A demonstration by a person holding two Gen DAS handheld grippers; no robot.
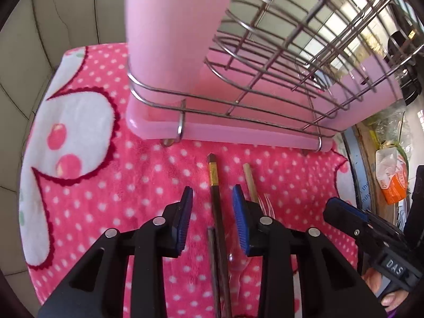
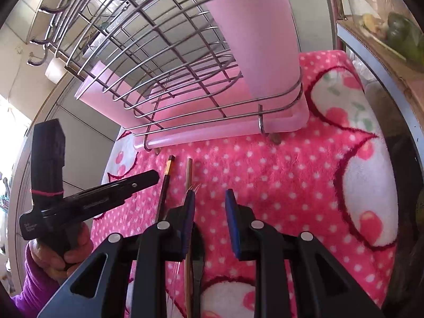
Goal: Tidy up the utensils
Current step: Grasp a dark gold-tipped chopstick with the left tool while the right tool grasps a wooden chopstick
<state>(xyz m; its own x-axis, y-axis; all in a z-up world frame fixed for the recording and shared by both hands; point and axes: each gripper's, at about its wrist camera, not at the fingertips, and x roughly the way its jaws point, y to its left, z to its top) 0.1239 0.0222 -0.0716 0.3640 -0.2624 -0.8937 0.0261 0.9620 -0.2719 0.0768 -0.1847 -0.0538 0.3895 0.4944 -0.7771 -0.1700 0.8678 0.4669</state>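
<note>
Blue-padded fingers of the left gripper stand apart either side of a dark chopstick with a gold band near its tip, the pads not pressing it, so the jaws read as released with the stick lying between them on the pink dotted blanket. Just right of that gripper's right pad lies a pale wooden chopstick, and beside it a clear plastic fork, partly hidden under the finger. From the right wrist view the right gripper also hangs unclenched over bare blanket, with nothing between its pads; the pale chopstick and the fork's tines lie at the outer side of its left finger, the dark stick further left. All the utensils point toward the front edge of the pink drip tray carrying the wire utensil rack, which stands at the far side of the blanket; a tall pink holder rises at its left end. My reading is that the pick-up is in hand: the left gripper is lined up on the dark chopstick and needs only to sink and squeeze, then lift and tip it upright into the rack. The right gripper would need to shift leftward to straddle the pale stick or fork
</note>
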